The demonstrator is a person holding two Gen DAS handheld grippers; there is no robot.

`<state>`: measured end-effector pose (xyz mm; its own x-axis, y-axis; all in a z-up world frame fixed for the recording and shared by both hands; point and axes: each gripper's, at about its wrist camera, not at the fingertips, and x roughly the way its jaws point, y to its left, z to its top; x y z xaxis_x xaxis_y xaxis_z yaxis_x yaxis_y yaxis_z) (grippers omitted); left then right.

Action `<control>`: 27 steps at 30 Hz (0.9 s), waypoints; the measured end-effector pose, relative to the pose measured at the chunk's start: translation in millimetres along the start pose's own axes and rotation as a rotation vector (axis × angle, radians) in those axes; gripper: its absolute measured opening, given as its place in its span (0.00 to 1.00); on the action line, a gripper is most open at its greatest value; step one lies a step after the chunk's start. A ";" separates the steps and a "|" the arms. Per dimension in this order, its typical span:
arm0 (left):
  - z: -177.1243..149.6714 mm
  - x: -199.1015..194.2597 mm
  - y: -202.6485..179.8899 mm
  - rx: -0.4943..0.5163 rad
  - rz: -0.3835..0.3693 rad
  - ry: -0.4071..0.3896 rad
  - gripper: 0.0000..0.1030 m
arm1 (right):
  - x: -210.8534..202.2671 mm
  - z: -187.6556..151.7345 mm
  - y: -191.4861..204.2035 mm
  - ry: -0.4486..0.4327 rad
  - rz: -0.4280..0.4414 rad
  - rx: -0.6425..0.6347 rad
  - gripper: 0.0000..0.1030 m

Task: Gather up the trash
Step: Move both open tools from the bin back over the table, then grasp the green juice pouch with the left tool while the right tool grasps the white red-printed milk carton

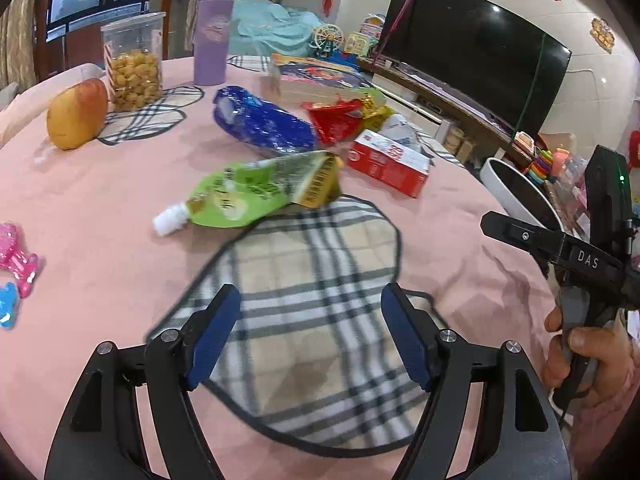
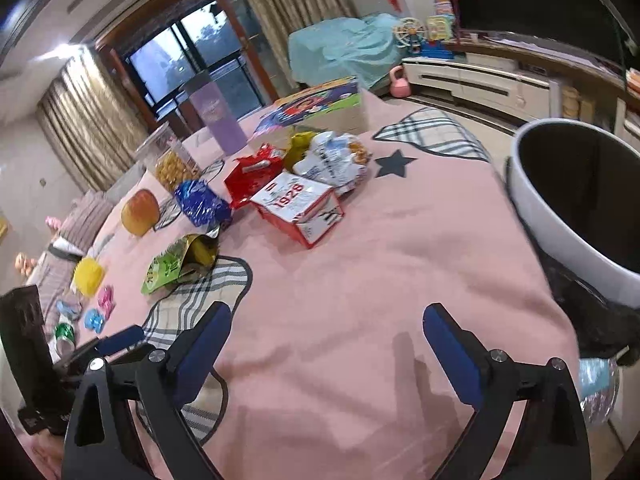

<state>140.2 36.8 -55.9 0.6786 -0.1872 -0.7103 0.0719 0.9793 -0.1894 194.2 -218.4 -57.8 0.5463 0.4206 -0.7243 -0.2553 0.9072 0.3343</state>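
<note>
Trash lies on the pink tablecloth (image 1: 100,216): a green spout pouch (image 1: 240,196) (image 2: 176,266), a blue wrapper (image 1: 260,122) (image 2: 202,202), a red wrapper (image 1: 336,120) (image 2: 250,176), a red and white carton (image 1: 386,162) (image 2: 300,208) and a white crumpled bag (image 2: 334,158). My left gripper (image 1: 310,332) is open and empty over a plaid mat (image 1: 312,308), short of the pouch. My right gripper (image 2: 326,344) is open and empty above bare cloth. A white bin with a black liner (image 2: 576,196) (image 1: 516,192) stands at the table's right edge.
An apple (image 1: 78,114), a snack jar (image 1: 134,64), a purple tumbler (image 1: 213,36) and a picture book (image 1: 316,76) stand at the far side. Small pink and blue toys (image 1: 16,264) lie at the left. A TV (image 1: 472,46) stands beyond the table.
</note>
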 end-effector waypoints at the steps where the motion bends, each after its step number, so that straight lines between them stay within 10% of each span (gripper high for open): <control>1: 0.5 0.1 3.3 0.005 0.007 0.002 0.73 | 3.0 1.2 3.0 0.003 -0.004 -0.017 0.95; 27: 76.6 59.5 40.4 0.287 -0.037 0.137 0.87 | 62.9 49.1 18.9 0.057 -0.008 -0.206 0.95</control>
<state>239.5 71.1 -53.8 0.5686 -0.2129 -0.7946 0.3111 0.9499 -0.0319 262.8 -174.7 -67.5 0.5043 0.4076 -0.7613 -0.4120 0.8883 0.2027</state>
